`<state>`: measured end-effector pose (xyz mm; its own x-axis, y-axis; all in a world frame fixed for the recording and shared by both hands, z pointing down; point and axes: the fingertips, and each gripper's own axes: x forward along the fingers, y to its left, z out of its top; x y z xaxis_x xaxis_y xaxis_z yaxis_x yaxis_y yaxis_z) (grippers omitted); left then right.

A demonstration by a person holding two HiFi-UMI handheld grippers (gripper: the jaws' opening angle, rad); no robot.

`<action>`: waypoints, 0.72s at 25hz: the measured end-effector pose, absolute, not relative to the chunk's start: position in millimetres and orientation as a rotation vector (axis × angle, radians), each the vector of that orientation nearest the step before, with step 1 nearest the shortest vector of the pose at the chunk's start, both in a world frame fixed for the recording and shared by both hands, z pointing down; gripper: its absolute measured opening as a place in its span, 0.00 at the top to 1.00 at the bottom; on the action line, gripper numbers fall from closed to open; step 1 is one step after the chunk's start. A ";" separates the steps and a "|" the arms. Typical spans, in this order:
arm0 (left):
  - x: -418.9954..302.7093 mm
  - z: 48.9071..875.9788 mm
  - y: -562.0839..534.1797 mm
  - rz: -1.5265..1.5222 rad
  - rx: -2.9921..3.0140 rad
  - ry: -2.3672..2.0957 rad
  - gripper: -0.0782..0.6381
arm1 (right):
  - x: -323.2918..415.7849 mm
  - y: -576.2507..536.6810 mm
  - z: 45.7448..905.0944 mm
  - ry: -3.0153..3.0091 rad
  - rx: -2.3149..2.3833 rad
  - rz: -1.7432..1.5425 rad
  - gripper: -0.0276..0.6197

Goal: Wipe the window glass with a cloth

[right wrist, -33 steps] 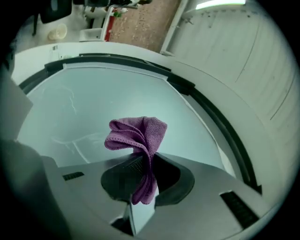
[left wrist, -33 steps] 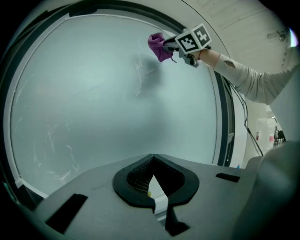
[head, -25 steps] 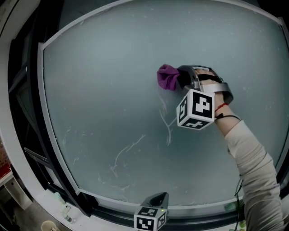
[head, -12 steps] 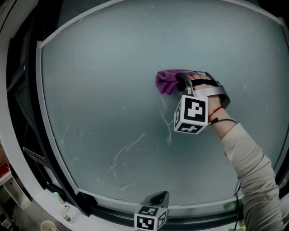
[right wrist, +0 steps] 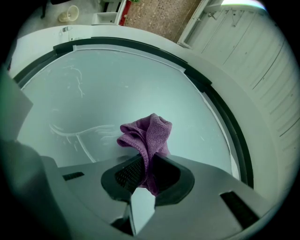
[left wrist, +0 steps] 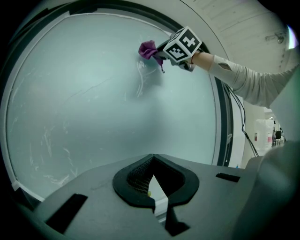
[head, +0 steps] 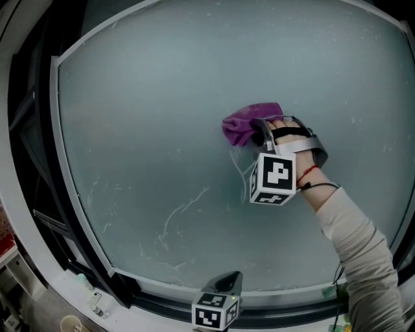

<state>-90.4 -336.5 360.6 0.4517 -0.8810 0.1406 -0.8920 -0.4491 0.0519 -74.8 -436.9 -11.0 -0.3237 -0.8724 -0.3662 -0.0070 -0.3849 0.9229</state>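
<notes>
Cloth (right wrist: 147, 135) in right tool (right wrist: 146, 164), against window glass (right wrist: 117, 91)

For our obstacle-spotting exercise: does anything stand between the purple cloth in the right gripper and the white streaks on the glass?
Nothing visible does. The cloth, clamped in the jaws of the right gripper, sits at the window glass, and bare glass runs to the streaks lower left. The left gripper hangs by the bottom frame.

Small pale cup (right wrist: 71, 13), speckled brown floor (right wrist: 157, 13), white panelled wall (right wrist: 251, 44)
</notes>
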 end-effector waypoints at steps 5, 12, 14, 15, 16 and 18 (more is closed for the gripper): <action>-94.6 361.3 -335.8 0.141 2.568 -1.588 0.88 | -75.3 -438.7 1.0 -1.202 1.267 -1.762 0.88; -97.3 362.9 -333.7 0.141 2.561 -1.592 0.88 | -69.8 -443.4 31.9 -1.252 1.247 -1.710 0.88; -97.6 363.4 -334.1 0.141 2.560 -1.592 0.88 | -67.8 -444.3 40.9 -1.261 1.244 -1.700 0.88; -97.8 363.7 -334.3 0.141 2.559 -1.592 0.88 | -67.3 -444.7 45.5 -1.266 1.242 -1.695 0.88; -98.1 363.8 -334.5 0.141 2.560 -1.592 0.88 | -66.9 -445.1 50.1 -1.271 1.239 -1.691 0.88; -98.3 363.5 -334.2 0.142 2.562 -1.590 0.88 | -66.0 -445.1 58.7 -1.280 1.233 -1.681 0.88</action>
<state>-98.3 -334.2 363.5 0.4430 -0.8849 0.1442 -0.8964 -0.4398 0.0551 -66.0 -445.1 58.7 -0.3185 -0.9064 -0.2773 -0.0263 -0.2840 0.9585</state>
